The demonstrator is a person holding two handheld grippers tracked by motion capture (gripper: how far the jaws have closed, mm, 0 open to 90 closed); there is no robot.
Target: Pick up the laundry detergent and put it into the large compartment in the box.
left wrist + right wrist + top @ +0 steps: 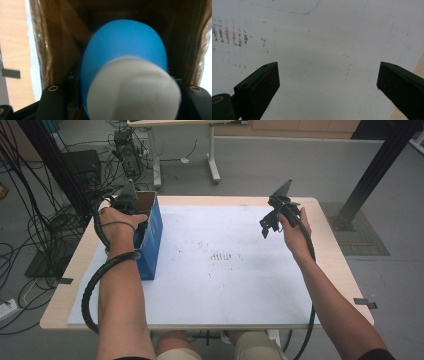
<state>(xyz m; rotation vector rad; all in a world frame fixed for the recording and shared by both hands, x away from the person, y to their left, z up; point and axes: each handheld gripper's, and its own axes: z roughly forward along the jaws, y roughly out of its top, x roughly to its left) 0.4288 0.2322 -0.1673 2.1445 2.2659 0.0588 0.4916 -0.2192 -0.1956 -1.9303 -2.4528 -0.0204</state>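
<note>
The white cap (133, 90) of a blue bottle (123, 50) sits nearest, pinched in my left claw (123, 100), which holds it inside the open blue box (150, 232) at the table's (330, 250) far left. My right claw (328, 82) hangs spread, empty, over the white mat (317, 45) at the far right.
</note>
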